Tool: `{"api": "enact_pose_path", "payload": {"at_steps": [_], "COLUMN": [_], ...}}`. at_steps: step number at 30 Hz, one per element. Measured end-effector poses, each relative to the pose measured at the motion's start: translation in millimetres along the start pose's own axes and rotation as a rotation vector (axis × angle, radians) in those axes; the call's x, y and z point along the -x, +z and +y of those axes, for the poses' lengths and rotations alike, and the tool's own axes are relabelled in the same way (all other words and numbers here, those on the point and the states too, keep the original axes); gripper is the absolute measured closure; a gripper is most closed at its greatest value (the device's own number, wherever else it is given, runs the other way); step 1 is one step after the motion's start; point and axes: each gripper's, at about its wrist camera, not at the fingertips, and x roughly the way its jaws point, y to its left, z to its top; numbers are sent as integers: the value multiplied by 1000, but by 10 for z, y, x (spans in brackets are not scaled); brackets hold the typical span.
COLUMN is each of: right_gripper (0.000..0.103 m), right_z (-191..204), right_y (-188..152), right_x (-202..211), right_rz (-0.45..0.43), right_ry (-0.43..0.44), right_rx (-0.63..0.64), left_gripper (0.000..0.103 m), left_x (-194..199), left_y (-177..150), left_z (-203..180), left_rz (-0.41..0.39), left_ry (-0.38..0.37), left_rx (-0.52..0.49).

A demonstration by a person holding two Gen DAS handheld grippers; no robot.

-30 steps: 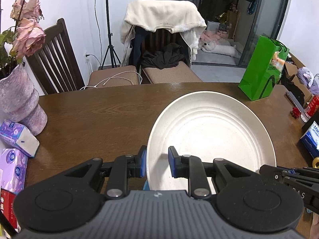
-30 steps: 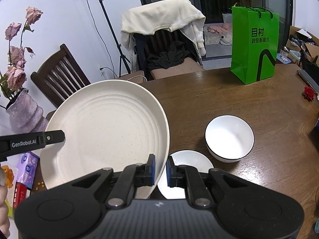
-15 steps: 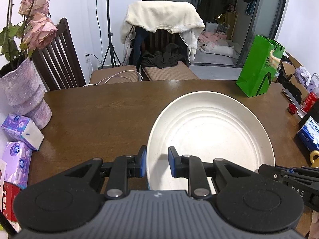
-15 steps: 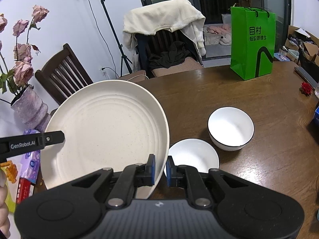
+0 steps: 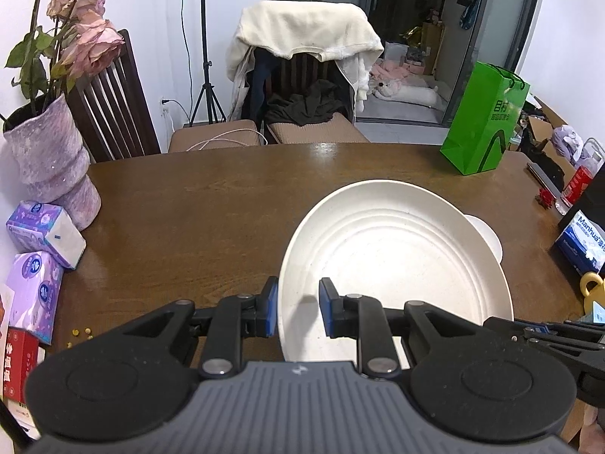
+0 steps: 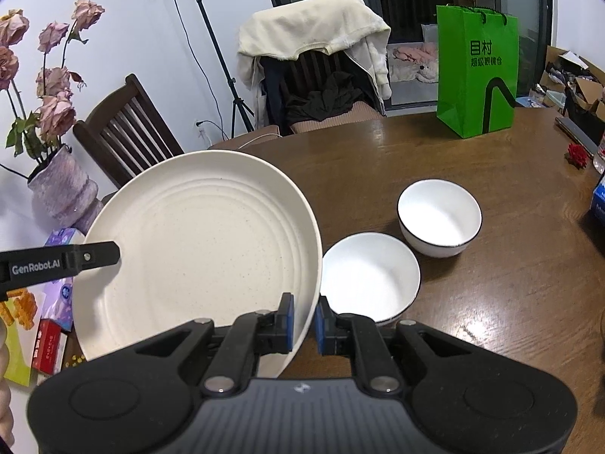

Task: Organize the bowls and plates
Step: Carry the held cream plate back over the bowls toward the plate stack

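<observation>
I have the cream ridged plate (image 6: 196,249) lifted over the wooden table (image 6: 491,302), my left gripper (image 5: 298,312) and right gripper (image 6: 302,321) each clamped on its rim, while two white bowls (image 6: 368,276) sit apart, unstacked.
</observation>
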Motion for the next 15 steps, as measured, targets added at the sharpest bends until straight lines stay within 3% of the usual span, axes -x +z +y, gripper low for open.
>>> {"api": "enact_pose_path", "payload": {"at_steps": [15], "right_gripper": [92], "right_z": [57], "right_y": [-265], "right_x": [55], "right_rz": [5], "right_ry": [-1], "right_rx": [-3], "left_gripper": [80], "left_x": [48], "left_y": [-255], "left_z": [113], "left_rz": [3], "left_ry": [-19], "left_rx": [12]}}
